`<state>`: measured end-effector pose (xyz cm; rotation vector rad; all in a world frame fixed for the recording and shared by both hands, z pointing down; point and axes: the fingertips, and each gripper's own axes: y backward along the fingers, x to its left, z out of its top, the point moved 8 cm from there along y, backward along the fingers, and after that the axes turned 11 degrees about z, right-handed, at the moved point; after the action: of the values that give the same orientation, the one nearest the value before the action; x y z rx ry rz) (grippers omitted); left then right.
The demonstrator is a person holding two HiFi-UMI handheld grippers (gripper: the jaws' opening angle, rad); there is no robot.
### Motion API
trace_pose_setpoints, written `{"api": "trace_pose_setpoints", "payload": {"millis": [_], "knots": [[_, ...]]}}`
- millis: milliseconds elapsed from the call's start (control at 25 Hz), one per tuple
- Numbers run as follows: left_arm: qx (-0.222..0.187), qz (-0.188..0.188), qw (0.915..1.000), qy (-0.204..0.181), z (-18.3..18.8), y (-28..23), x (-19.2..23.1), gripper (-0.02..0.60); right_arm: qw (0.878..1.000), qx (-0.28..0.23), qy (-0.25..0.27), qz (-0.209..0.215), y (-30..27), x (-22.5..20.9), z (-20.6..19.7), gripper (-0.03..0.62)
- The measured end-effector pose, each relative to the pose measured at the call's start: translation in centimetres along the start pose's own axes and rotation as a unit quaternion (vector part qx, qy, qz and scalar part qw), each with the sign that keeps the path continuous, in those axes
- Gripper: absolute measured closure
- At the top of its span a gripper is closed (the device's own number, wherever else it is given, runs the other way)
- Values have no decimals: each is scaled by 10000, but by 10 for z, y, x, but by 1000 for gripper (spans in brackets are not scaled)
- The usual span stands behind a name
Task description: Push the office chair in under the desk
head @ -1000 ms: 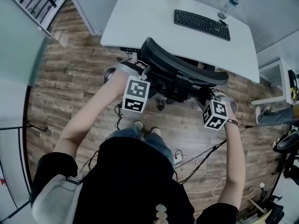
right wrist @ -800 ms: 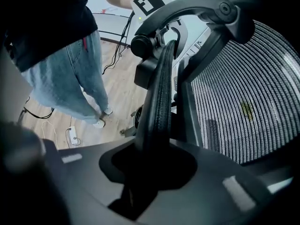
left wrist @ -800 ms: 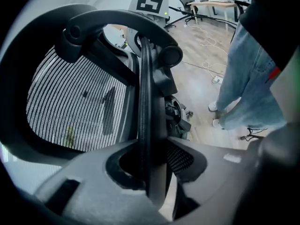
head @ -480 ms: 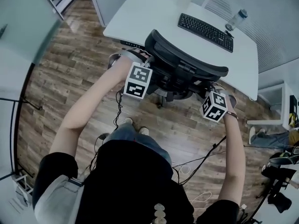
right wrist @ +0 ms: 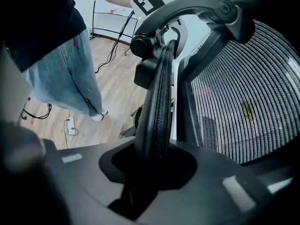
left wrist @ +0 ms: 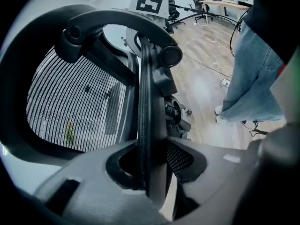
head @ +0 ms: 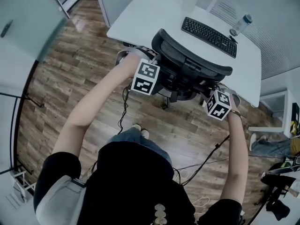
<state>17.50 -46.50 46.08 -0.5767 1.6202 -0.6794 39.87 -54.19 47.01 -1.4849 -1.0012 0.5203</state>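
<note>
Seen from above, a person in a black top and blue jeans stands on a brown wood-plank floor [head: 70, 74]. Both arms stretch forward to a black office chair [head: 187, 60] with a curved mesh backrest.

The office chair stands at the near edge of a white rectangular desk [head: 145, 18]. From this angle the top of its backrest overlaps the desk's edge, and its seat is hidden beneath the backrest and desktop.

The left gripper [left wrist: 151, 170], topped by a cube of black-and-white square markers, is at the backrest's left side. The right gripper [right wrist: 149, 172] is at its right side.

In the left gripper view, the 2 grey jaws are partly closed and pinch the ribbed black side rim of the backrest, which runs upward between them. The mesh spreads away to the left. In the right gripper view, the 2 jaws are likewise partly closed and grip the opposite rim, with the mesh to the right. Both views show the person's jeans and the floor beyond.

A black keyboard [head: 208, 36] lies on the desk. A clear plastic water bottle [head: 240, 25] stands near its far right corner, and a pale vase [head: 190, 3] with yellow flowers is at the far edge. Thin cables [head: 206, 158] trail across the floor near the person's feet.
</note>
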Motion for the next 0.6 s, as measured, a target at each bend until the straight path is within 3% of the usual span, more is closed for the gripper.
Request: {"api": "trace_pose_setpoints", "payload": {"millis": [600], "knots": [[2, 11, 10000, 23, 0, -7, 5, 453, 10000, 7, 10, -56, -2, -8, -4, 482]]}}
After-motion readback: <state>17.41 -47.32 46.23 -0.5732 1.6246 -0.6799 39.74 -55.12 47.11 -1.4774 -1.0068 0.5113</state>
